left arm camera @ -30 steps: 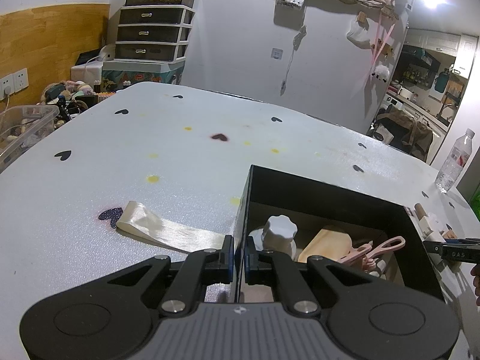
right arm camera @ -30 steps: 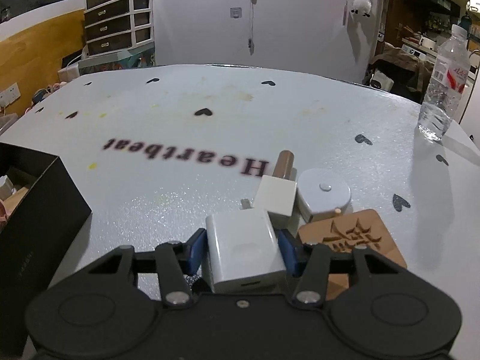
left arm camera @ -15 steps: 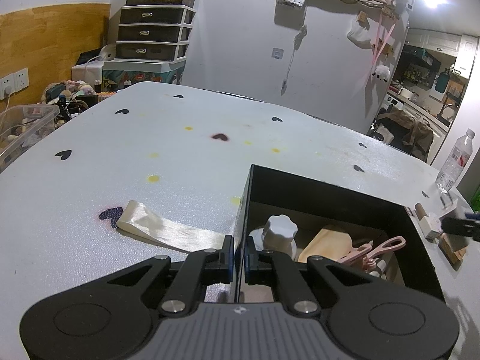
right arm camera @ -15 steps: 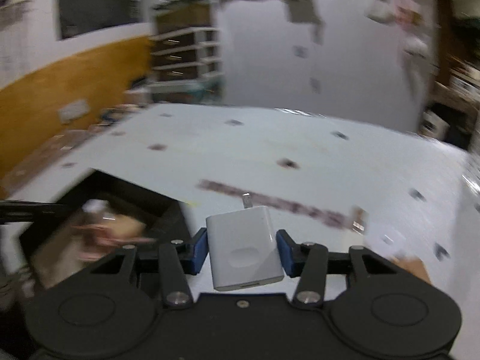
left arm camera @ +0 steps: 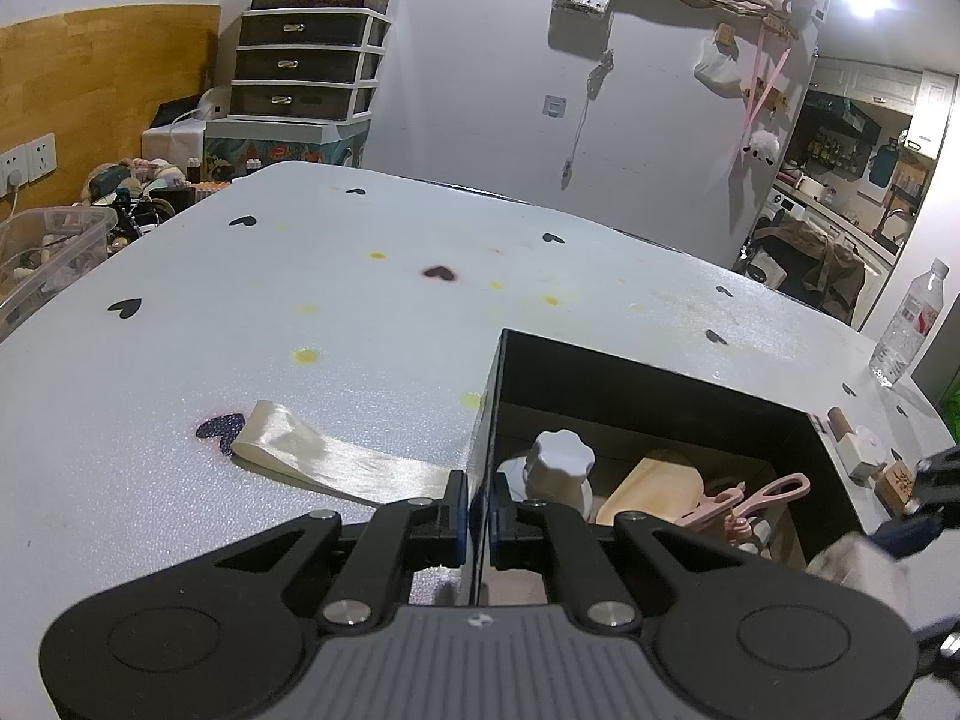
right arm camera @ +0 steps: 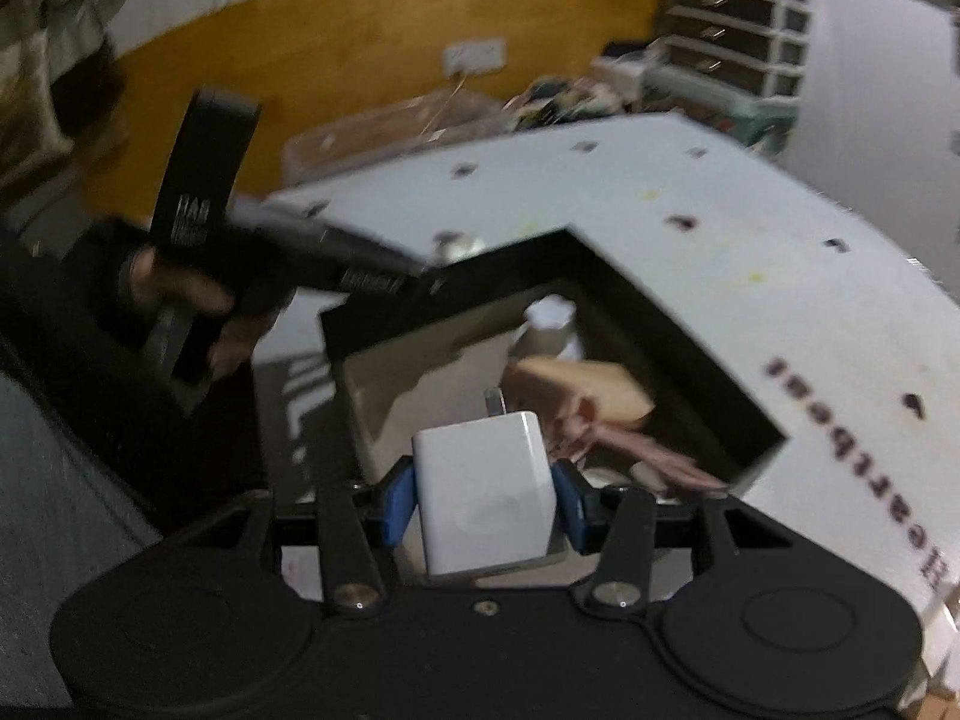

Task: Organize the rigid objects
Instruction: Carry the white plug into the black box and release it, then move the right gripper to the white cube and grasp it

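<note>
Overhead, the right tool (right arm camera: 483,501) clamps a white charger (right arm camera: 486,510) above the black box (left arm camera: 660,384) on the white heart-printed surface (left arm camera: 300,300), whose near wall the closed left tool (left arm camera: 477,504) pinches, drawers (left arm camera: 306,66) far behind.

We count one black box (left arm camera: 654,378), one white charger cube (right arm camera: 486,510) and one clear water bottle (left arm camera: 909,324). Inside the box we see one white knob-topped piece (left arm camera: 561,465), one tan piece (left arm camera: 654,486) and some pink clips (left arm camera: 762,495), too tangled to number. One ribbon strip (left arm camera: 336,465) lies outside, and we count two grippers, left (left arm camera: 477,504) and right (right arm camera: 483,501).
</note>
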Motion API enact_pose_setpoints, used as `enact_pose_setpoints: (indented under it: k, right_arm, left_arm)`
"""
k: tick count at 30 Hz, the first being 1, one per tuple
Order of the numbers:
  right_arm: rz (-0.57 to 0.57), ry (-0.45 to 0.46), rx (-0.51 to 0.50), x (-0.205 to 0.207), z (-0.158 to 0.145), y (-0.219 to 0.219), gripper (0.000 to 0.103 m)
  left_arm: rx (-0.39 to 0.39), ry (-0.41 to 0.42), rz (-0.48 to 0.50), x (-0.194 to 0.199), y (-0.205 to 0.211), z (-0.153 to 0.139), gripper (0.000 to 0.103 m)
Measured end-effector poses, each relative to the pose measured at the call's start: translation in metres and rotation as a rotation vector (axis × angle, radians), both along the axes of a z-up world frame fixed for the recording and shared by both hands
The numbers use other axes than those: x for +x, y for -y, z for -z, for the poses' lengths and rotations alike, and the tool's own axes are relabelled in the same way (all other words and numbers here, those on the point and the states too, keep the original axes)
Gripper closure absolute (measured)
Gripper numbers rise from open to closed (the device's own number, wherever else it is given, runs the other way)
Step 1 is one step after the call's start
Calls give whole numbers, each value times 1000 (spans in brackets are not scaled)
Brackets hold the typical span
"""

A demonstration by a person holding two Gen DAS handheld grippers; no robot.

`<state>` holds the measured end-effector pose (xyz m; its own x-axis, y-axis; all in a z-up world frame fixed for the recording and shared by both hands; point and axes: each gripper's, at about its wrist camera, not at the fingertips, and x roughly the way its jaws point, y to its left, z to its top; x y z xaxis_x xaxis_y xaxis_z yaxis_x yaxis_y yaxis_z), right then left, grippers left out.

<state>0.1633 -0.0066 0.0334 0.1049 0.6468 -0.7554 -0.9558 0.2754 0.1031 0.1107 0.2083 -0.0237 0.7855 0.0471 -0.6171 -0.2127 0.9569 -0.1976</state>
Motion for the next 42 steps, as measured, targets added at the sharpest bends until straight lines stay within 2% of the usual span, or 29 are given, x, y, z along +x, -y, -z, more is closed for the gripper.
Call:
enact_pose_setpoints:
  k: [6, 13, 19, 29, 33, 35, 39, 41, 42]
  right_arm:
    - [-41, 7, -84, 4, 14, -10, 54]
    - [-29, -7, -84, 7, 14, -4, 53]
    - [-17, 3, -84, 7, 16, -5, 44]
    - [15, 28, -33, 6, 3, 3, 44]
    - [66, 60, 43, 11, -13, 15, 41]
    - [117, 91, 95, 15, -24, 24, 34]
    - [252, 148, 169, 28, -37, 45, 25]
    - [340, 173, 185, 39, -37, 57, 12]
    - [381, 178, 186, 43, -35, 62, 11]
  left_arm:
    - [1, -1, 0, 0, 0, 0, 97]
    - [1, -1, 0, 0, 0, 0, 97]
    - [3, -3, -1, 0, 1, 0, 97]
    - [6, -5, -1, -1, 1, 1, 97]
    - [6, -5, 0, 0, 1, 1, 97]
    - [5, -5, -1, 0, 1, 1, 97]
    - [6, -5, -1, 0, 1, 1, 97]
    - [4, -5, -2, 0, 1, 1, 97]
    - [3, -5, -2, -1, 1, 1, 97]
